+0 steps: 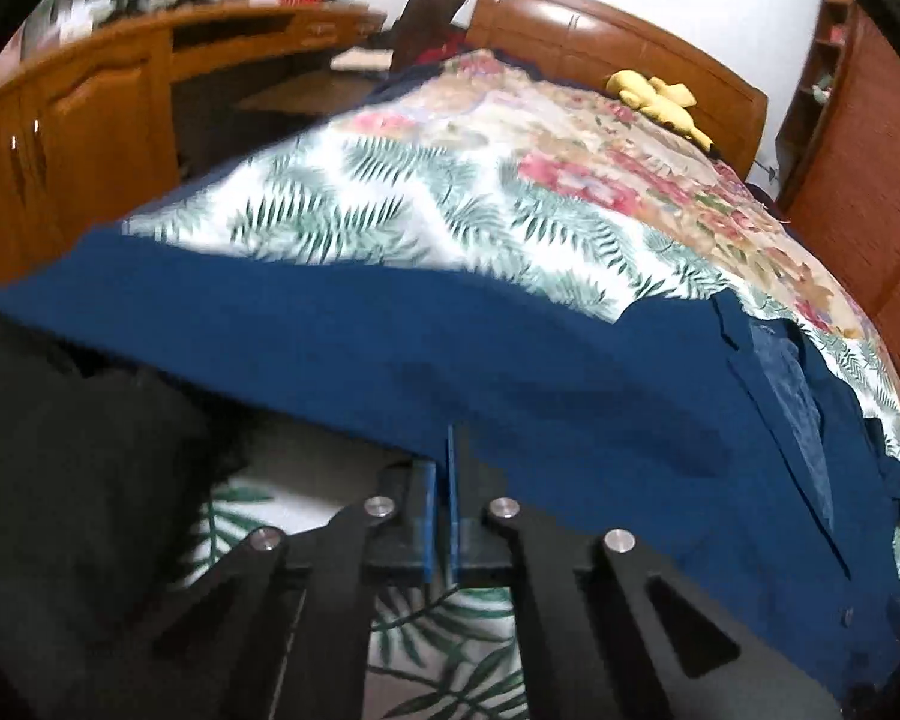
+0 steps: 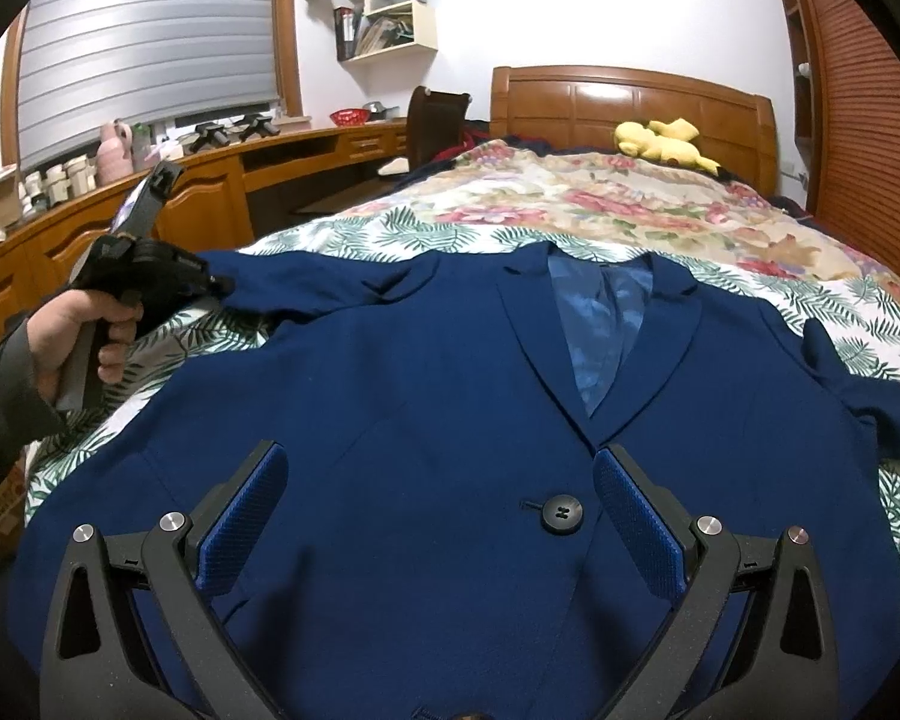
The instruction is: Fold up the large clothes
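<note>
A navy blue blazer (image 2: 426,396) lies front-up on the bed, lapels toward the headboard, one black button (image 2: 561,513) fastened. My left gripper (image 1: 443,468) is shut on the blazer's left sleeve (image 1: 330,348) and lifts its edge off the bedspread; it also shows in the right wrist view (image 2: 219,287), held in a hand at the sleeve's end. My right gripper (image 2: 441,516) is open and empty, hovering over the blazer's lower front, its blue pads (image 2: 246,522) on either side of the button. The right sleeve (image 2: 870,396) lies out to the right.
The bed has a palm-leaf and floral bedspread (image 2: 630,210) and a wooden headboard (image 2: 630,102). A yellow plush toy (image 2: 660,141) lies by the headboard. A wooden desk with cabinets (image 2: 210,192) runs along the left. A slatted wooden wardrobe (image 2: 858,120) stands on the right.
</note>
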{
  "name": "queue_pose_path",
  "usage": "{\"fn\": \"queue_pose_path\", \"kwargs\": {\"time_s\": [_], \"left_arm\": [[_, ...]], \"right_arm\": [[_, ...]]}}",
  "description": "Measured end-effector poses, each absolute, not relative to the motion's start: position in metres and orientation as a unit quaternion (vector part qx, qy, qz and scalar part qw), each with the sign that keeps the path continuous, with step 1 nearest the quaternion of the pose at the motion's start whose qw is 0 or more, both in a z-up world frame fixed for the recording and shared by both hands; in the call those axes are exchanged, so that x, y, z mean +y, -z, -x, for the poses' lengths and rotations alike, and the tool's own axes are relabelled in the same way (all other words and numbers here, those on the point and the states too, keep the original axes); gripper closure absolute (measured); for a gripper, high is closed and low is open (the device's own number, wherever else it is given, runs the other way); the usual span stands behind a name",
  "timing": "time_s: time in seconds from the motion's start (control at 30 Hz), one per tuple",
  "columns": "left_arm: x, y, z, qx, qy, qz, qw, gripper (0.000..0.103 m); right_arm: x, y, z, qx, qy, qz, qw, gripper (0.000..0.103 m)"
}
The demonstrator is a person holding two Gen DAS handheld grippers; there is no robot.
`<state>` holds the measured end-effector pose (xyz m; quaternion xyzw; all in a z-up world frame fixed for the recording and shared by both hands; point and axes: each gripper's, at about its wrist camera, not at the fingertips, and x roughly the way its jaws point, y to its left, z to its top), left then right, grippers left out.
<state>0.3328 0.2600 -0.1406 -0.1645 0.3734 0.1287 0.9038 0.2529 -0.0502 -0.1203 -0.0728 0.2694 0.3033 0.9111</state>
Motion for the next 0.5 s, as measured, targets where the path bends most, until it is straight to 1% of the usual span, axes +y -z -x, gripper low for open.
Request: {"fn": "queue_pose_path", "kwargs": {"time_s": [0.17, 0.27, 0.4, 0.5], "left_arm": [[0.226, 0.093, -0.344, 0.353, -0.101, 0.127, 0.922, 0.103], [0.191, 0.065, -0.345, 0.341, -0.072, 0.1, 0.932, 0.103], [0.142, 0.046, -0.338, 0.342, -0.029, 0.061, 0.937, 0.103], [0.114, 0.045, -0.333, 0.349, -0.006, 0.036, 0.937, 0.103]], "right_arm": [[-0.052, 0.118, -0.253, 0.274, -0.309, 0.069, 0.908, 0.0], [-0.063, 0.112, -0.254, 0.281, -0.307, 0.062, 0.907, 0.0], [-0.081, 0.103, -0.253, 0.271, -0.291, 0.065, 0.915, 0.0], [-0.092, 0.1, -0.256, 0.267, -0.275, 0.065, 0.921, 0.0]]}}
